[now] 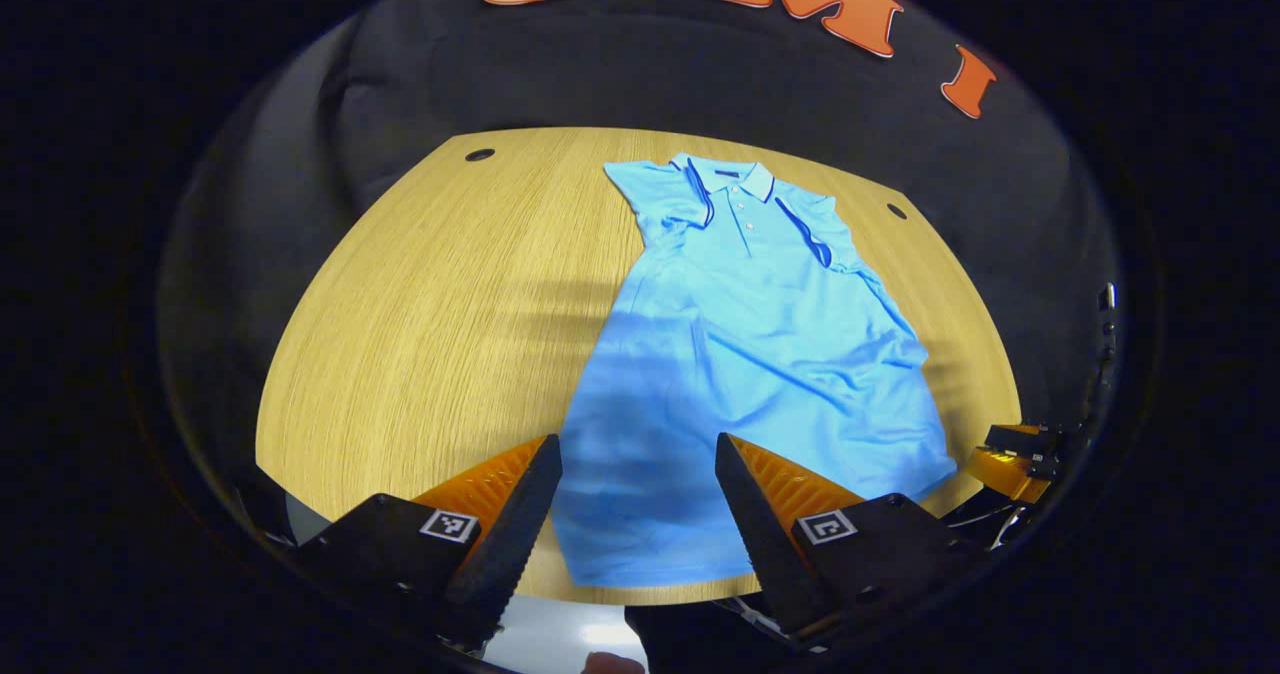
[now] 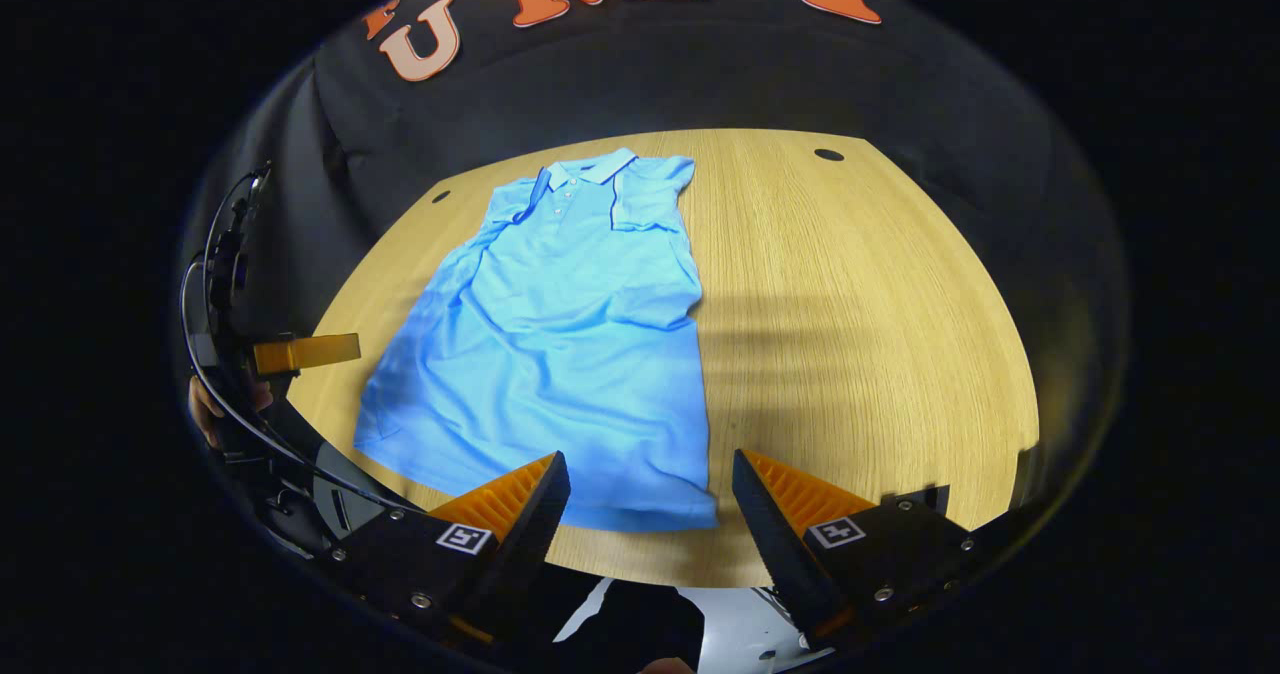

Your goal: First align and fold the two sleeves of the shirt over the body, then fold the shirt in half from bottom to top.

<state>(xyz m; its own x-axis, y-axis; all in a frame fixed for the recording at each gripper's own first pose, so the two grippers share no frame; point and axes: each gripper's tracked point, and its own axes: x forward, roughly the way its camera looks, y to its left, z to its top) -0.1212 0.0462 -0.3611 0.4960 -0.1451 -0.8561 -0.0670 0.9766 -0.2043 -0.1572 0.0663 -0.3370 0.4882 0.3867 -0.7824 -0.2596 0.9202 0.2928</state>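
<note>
Left gripper (image 1: 638, 479) jaws spread wide, nothing between. Right gripper (image 2: 650, 494) likewise agape, held level, empty.

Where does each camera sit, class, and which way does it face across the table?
Left gripper view: rides the left gripper, jaws open, above the shirt hem, facing the collar; the right gripper shows at the right edge.
Right gripper view: rides the right gripper, jaws open, over the hem's right corner; the left gripper and a hand show left.
Shared: shirt, wooden table.
</note>
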